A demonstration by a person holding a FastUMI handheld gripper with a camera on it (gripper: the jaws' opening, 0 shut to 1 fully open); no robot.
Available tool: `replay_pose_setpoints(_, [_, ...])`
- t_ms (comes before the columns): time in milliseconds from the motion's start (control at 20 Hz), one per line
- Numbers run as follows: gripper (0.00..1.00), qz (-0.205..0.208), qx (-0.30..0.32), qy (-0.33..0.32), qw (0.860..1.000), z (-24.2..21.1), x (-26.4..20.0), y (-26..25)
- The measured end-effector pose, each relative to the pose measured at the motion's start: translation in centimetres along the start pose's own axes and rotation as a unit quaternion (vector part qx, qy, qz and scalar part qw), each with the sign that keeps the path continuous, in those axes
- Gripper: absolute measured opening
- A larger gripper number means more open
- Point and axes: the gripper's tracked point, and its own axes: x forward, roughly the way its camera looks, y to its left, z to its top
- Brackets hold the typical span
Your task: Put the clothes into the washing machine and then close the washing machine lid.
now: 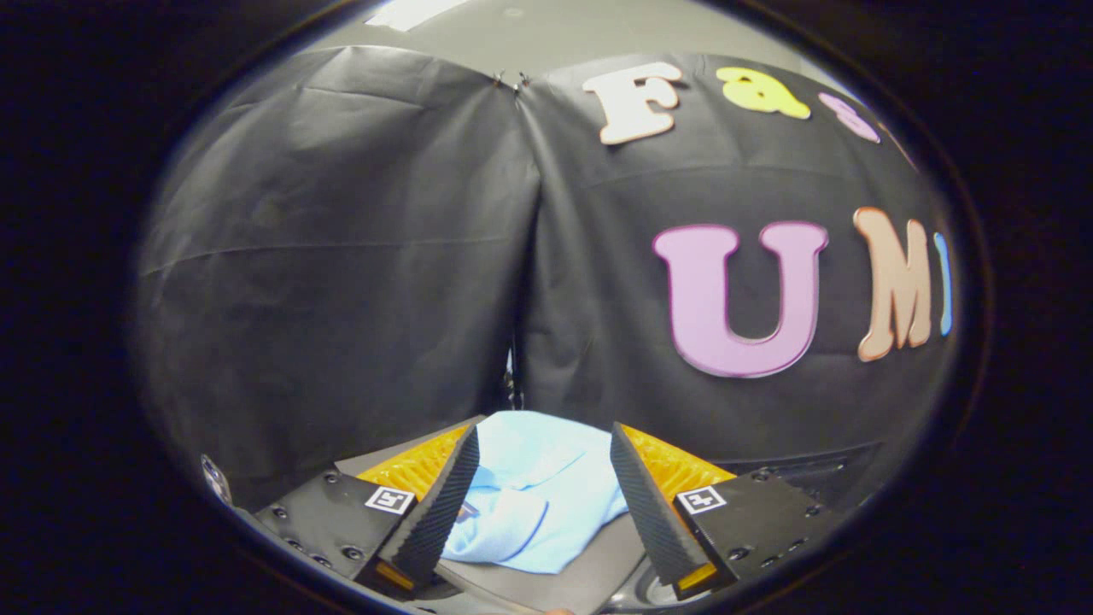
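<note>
Tongs point(542, 504) spread wide, nothing gripped, cloth between fingers
Light blue cloth point(534, 495) lies on grey surface point(589, 581) at 12 o'clock just ahead, fingers either side, not touching; go straight in

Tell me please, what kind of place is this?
Probably a recording booth set up for a laundry task. Black cloth hangs as the wall, a light blue garment lies on a grey surface, and the open gripper has it between its fingers.
</note>
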Motion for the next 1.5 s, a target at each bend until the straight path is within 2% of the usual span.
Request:
replay_pose_setpoints(200, [0.96, -0.018, 0.002, 0.09, 0.996, -1.8, 3.2, -0.2])
replay_pose_setpoints(450, [0.96, -0.023, -0.017, 0.188, 0.982, -7.6, 6.8, -0.1])
replay_pose_setpoints(650, [0.96, -0.025, -0.021, 0.246, 0.969, -10.2, 7.2, -0.3])
replay_pose_setpoints(950, [0.97, -0.005, 0.022, 0.258, 0.966, -11.5, 7.6, -0.3])
replay_pose_setpoints(1000, [0.95, 0.003, 0.022, 0.255, 0.967, -11.3, 7.6, -0.1])
replay_pose_setpoints(1050, [0.93, 0.028, 0.037, 0.26, 0.965, -11.8, 7.8, 1.0])
replay_pose_setpoints(1300, [0.54, 0.029, 0.067, 0.251, 0.965, -11.7, 7.8, 1.3])
replay_pose_setpoints(1350, [0.54, 0.015, 0.097, 0.248, 0.964, -11.2, 8.2, 1.3])
replay_pose_setpoints(1450, [0.16, 0.019, 0.107, 0.254, 0.961, -10.8, 8.0, 0.8])
replay_pose_setpoints(1500, [0.08, 0.007, 0.117, 0.246, 0.962, -10.2, 7.7, 0.3])
